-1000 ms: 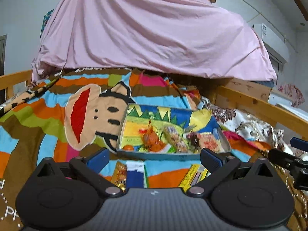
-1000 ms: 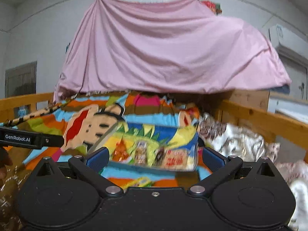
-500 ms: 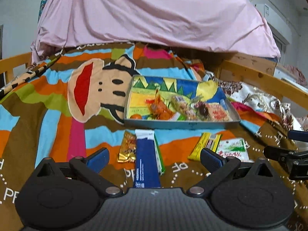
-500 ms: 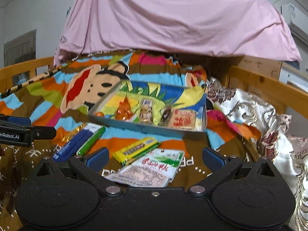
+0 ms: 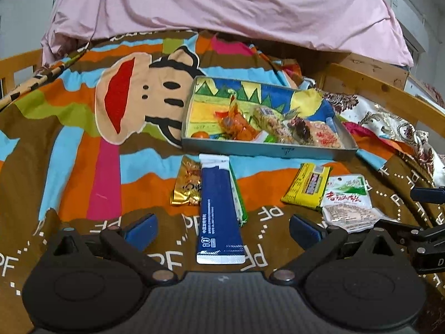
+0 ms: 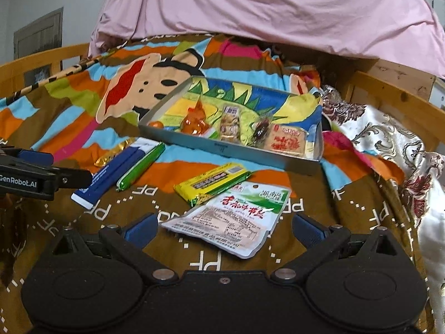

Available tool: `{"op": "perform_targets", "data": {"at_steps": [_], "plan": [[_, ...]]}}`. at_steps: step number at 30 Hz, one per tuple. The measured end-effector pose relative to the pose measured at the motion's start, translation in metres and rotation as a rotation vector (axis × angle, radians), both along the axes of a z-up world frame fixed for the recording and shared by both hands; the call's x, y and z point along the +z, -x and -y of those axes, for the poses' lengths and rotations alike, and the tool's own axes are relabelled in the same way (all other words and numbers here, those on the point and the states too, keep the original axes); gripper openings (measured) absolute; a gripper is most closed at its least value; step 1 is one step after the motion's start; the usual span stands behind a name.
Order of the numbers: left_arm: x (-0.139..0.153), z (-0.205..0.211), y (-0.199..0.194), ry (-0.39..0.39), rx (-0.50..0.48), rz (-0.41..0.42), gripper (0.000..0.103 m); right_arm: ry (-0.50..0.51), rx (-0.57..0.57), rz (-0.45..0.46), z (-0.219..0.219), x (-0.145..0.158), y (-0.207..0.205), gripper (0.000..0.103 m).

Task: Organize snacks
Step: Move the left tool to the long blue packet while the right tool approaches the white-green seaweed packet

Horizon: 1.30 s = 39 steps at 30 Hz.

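Bed bears loose packets before a part-filled tray (image 5: 267, 150). Left tool (image 5: 222, 226) and right tool (image 6: 222, 226) gape wide, empty. Approach stage; next, likely close on the blue packet (image 5: 219, 208).

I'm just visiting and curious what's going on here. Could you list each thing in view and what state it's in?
Left gripper: open, empty.
Right gripper: open, empty.
Tray: on the blanket, partly filled with snacks.
Blue packet: flat on the blanket, outside the tray.
Gold packet: outside the tray.
Green stick: beside the blue packet.
Yellow bar: outside the tray.
White pouch: flat, sealed, nearest the right gripper.
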State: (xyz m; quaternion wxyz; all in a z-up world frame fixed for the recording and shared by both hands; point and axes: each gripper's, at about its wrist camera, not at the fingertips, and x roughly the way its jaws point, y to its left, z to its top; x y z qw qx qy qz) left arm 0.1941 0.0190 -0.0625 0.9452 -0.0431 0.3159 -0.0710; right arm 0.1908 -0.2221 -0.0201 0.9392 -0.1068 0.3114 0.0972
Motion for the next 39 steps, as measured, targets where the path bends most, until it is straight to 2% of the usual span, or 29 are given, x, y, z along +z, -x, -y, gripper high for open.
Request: {"op": "perform_targets", "data": {"at_steps": [8,13,16,23,30,34,37,39], "plan": [[-0.01,0.001,-0.024,0.004,0.002,-0.07,0.102,-0.019,-0.042,-0.062,0.003,-0.01,-0.013,0.102],[-0.014,0.0,-0.035,0.001,0.025,-0.064,0.103,-0.046,-0.081,-0.092,0.008,-0.016,-0.027,0.102],[-0.017,0.002,-0.044,-0.043,0.026,-0.078,0.102,-0.082,-0.115,-0.112,0.012,-0.02,-0.043,0.102],[-0.026,-0.001,-0.055,-0.06,-0.006,-0.1,0.102,-0.185,-0.18,-0.215,0.022,-0.038,-0.077,0.102],[-0.03,0.007,-0.06,-0.105,-0.034,-0.075,0.102,-0.139,-0.166,-0.201,0.007,-0.046,-0.081,0.103],[-0.033,0.008,-0.063,-0.108,-0.037,-0.072,0.096,-0.1,-0.164,-0.187,0.001,-0.049,-0.083,0.103],[-0.033,0.004,-0.064,-0.079,-0.026,-0.07,0.09,-0.087,-0.171,-0.175,-0.002,-0.052,-0.085,0.103],[-0.033,0.002,-0.064,-0.061,-0.016,-0.066,0.082,-0.068,-0.171,-0.166,-0.005,-0.054,-0.085,0.103]]}}
